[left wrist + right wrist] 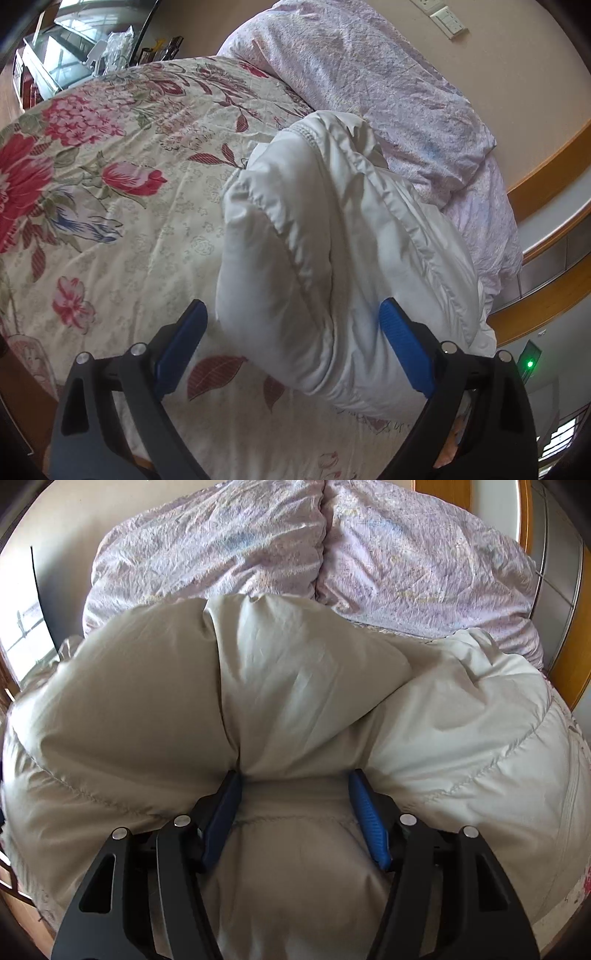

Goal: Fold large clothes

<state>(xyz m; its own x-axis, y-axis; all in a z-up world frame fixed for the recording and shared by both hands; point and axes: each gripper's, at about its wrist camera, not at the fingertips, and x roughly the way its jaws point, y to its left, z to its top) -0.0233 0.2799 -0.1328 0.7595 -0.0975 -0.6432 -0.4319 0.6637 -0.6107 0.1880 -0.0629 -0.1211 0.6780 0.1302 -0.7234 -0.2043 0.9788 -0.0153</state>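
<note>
My right gripper [295,805] clamps a thick wad of the white puffer jacket [295,686]; the slick, springy padding could squirt free. My left gripper [291,328] gapes open astride the jacket's bulk, mid-frame on the floral bedspread [110,192], its right pad touching fabric.

The left gripper [291,317] hangs over the bed, its blue-padded fingers [404,347] spread wide. A bundled white puffy jacket [332,258] bulges between them; its fabric lies against the right pad, while the left pad stands apart from it. The jacket rests on a floral bedspread [110,184]. Just beyond the jacket lies a rumpled lilac duvet [388,92], and past that duvet a wall switch plate [448,20].
</note>
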